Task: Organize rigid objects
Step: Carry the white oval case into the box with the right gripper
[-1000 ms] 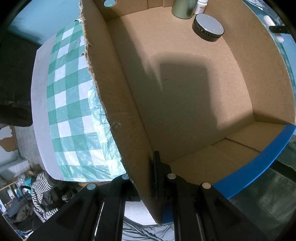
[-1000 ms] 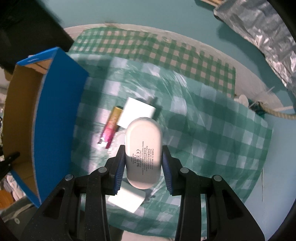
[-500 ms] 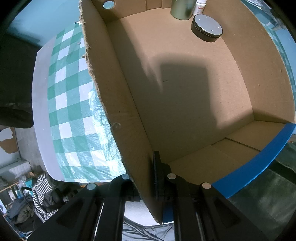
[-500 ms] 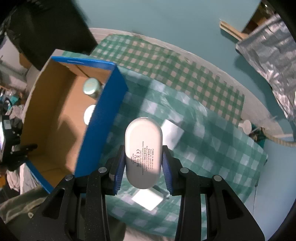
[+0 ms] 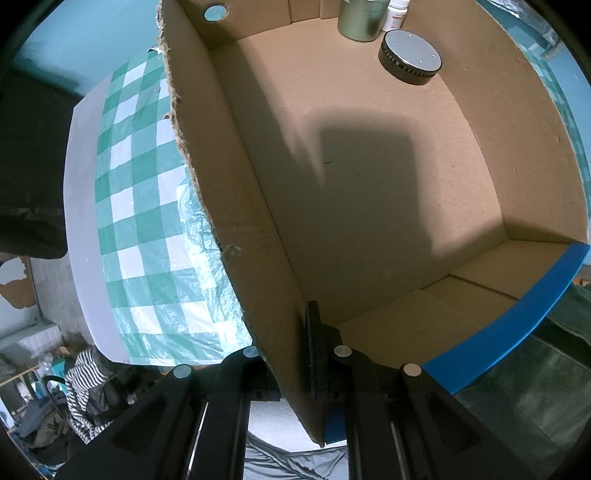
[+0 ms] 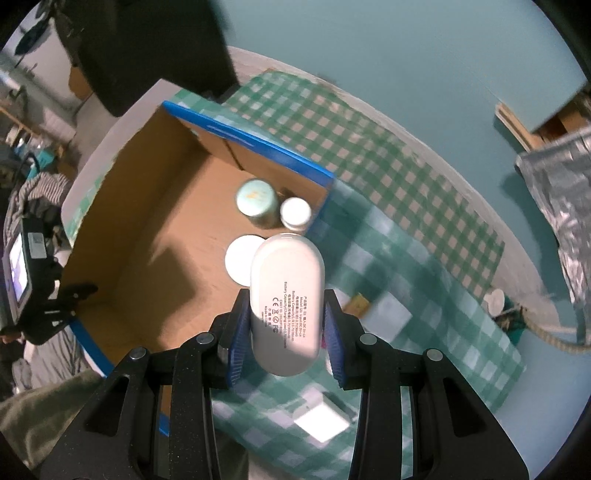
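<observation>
The left gripper point(image 5: 291, 354) has its jaws clamped on the near-left wall of the cardboard box point(image 5: 236, 192), which sits on the green checked cloth point(image 5: 136, 206) covering the bench. At the box's far end stand a metal tin point(image 5: 360, 18) and a white bottle point(image 5: 395, 14), with a flat round puck point(image 5: 410, 57) just in front of them. The right gripper point(image 6: 286, 328) has its jaws closed narrowly on a white oval power bank point(image 6: 286, 295), held above the box's right wall, over the puck. Right of the box, a white square block point(image 6: 323, 422) lies on the cloth.
</observation>
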{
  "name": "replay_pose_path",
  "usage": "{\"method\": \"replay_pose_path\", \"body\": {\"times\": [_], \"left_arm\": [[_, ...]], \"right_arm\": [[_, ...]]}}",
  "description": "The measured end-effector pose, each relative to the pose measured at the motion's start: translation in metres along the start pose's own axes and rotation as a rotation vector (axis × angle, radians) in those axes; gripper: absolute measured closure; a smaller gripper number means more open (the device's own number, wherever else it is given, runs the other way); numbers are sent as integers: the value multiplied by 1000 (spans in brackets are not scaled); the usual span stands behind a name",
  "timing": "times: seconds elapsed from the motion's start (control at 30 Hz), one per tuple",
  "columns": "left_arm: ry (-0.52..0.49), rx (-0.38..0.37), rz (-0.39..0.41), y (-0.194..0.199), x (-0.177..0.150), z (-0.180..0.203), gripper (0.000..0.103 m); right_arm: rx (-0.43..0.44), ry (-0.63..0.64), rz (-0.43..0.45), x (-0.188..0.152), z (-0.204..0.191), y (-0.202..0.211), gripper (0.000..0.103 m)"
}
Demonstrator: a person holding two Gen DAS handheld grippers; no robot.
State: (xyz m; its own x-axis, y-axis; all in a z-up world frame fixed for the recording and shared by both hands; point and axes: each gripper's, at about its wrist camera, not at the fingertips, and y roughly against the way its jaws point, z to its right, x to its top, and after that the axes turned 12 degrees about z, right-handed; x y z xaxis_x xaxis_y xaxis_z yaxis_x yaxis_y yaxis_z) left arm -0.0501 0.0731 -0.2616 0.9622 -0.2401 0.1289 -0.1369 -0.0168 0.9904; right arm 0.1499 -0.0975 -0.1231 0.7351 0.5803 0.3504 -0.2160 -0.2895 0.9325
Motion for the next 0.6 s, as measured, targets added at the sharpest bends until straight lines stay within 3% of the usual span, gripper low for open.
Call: {"method": "replay_pose_path", "body": {"times": [0.6], "left_arm": [[1, -2, 6, 1, -3, 0, 95]], "right_arm": [[6, 89, -89, 13, -43, -64, 66]]}}
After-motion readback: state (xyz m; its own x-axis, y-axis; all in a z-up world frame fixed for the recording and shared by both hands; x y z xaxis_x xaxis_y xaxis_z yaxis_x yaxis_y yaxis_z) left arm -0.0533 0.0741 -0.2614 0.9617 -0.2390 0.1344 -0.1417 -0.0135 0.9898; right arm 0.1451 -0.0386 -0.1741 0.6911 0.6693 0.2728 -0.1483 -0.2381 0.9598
